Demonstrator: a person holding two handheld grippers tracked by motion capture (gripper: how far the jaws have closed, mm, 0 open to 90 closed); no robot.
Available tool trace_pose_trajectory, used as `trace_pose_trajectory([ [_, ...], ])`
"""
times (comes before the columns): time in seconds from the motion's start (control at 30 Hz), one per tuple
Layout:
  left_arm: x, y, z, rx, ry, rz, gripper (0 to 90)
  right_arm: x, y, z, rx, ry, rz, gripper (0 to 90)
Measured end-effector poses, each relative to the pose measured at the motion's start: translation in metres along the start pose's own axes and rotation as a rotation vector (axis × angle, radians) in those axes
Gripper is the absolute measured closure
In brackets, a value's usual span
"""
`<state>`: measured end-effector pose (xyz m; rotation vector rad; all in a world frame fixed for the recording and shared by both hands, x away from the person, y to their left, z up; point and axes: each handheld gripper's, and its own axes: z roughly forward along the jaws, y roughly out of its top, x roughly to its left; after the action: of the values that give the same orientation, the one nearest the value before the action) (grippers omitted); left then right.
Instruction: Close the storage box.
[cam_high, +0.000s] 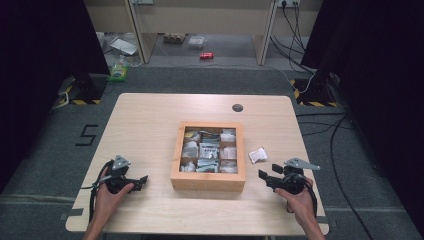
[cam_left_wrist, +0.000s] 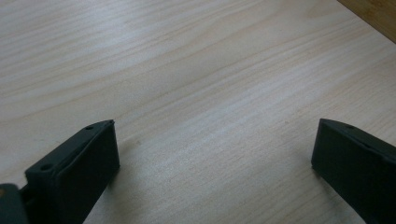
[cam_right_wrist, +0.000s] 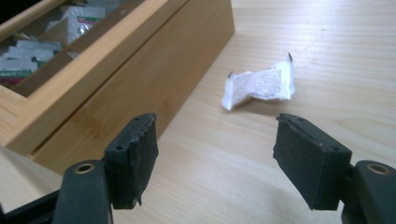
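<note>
Sachet (cam_right_wrist: 259, 86): small, crumpled paper, judged light, soft, tear-prone; lay just ahead of the right gripper (cam_right_wrist: 215, 158), beside the box (cam_right_wrist: 140, 70). Jaws were spread, empty. Best pinched across its middle.

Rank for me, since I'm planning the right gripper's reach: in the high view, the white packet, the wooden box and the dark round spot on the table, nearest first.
From the right gripper:
1. White packet, just ahead of it.
2. Wooden box, to its left.
3. Dark round spot, near the far edge.
</note>
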<state>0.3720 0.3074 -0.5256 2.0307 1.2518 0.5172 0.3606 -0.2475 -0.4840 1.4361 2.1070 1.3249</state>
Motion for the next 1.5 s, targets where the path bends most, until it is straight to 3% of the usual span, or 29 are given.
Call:
trace_pose_trajectory([
  [0.67, 0.000, 0.000, 0.000, 0.000, 0.000, 0.000, 0.1, 0.002, -0.025, -0.010, 0.076, -0.046, 0.013, 20.6],
  [1.03, 0.000, 0.000, 0.000, 0.000, 0.000, 0.000, 0.1, 0.009, -0.033, -0.016, 0.093, -0.060, -0.019, 19.7],
  [1.37, -0.001, -0.001, -0.001, 0.001, -0.001, 0.003, 0.1, 0.010, -0.038, -0.007, 0.151, -0.098, -0.082, 17.8],
  [1.5, -0.001, -0.001, -0.001, 0.001, -0.001, 0.003, 0.1, 0.007, -0.042, -0.004, 0.167, -0.138, -0.171, 15.6],
])
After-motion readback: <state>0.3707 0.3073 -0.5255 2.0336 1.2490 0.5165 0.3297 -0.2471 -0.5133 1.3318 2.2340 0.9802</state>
